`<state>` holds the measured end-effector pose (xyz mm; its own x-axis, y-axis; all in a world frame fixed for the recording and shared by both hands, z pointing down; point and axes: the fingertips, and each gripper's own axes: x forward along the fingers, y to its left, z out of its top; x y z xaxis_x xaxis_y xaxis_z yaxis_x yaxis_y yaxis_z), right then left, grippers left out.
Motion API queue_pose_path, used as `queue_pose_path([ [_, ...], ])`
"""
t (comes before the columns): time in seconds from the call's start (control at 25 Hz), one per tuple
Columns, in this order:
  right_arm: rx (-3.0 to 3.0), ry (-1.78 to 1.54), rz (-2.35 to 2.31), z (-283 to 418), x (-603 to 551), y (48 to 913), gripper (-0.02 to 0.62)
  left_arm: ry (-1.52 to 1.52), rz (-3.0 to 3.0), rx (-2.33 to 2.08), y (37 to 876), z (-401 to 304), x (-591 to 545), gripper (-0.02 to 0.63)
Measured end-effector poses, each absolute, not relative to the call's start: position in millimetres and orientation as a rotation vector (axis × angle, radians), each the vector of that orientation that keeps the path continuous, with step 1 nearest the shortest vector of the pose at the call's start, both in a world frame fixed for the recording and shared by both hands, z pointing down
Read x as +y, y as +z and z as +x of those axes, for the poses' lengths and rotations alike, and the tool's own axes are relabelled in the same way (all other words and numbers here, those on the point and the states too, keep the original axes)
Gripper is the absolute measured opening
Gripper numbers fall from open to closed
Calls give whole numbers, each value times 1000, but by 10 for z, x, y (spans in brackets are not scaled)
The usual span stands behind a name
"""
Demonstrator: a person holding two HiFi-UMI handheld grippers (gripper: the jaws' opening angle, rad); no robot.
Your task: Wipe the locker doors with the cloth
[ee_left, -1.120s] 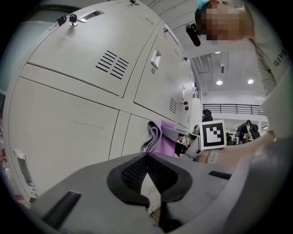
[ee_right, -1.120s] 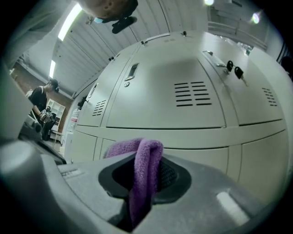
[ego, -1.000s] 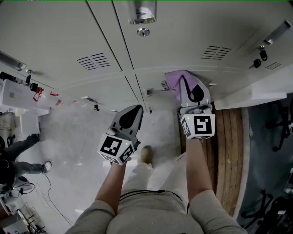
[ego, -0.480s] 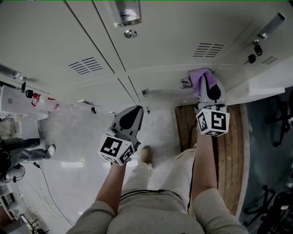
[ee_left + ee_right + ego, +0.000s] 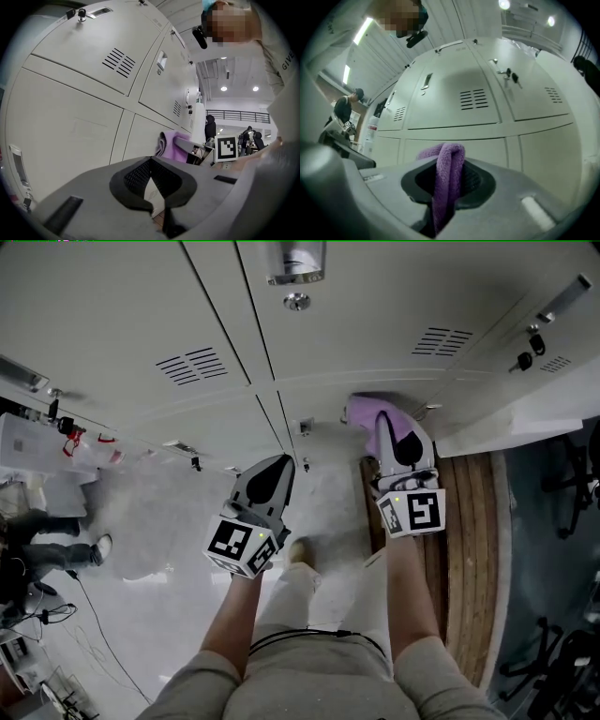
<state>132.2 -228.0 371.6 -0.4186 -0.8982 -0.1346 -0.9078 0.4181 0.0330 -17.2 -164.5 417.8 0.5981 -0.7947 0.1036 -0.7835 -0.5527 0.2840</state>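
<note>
Pale locker doors (image 5: 394, 296) stand over a light floor (image 5: 169, 512). The right tongs (image 5: 386, 423), clamped on the purple cloth (image 5: 361, 413), hold it against a lower door just under the seam between rows. It lies further left than half a second ago, away from the keys (image 5: 536, 338), which suggests a return stroke in the wiping. The left tongs (image 5: 278, 467) hang closed and empty, clear of the doors. Count: two tongs, one cloth, three vented upper doors.

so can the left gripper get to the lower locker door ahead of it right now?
Probably yes. The left gripper points at the lower locker door with nothing between; the right gripper and purple cloth sit off to its right.
</note>
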Motion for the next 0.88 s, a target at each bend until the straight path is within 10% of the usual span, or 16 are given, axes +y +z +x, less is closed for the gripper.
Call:
queue_pose_path([
  [0.44, 2906, 315, -1424, -64, -2242, 4140, 60, -78, 2480, -1367, 4368, -436, -1661, -2],
  [0.88, 2815, 413, -1559, 251, -2418, 4261, 63, -54, 2481, -1381, 4646, -364, -1627, -2],
])
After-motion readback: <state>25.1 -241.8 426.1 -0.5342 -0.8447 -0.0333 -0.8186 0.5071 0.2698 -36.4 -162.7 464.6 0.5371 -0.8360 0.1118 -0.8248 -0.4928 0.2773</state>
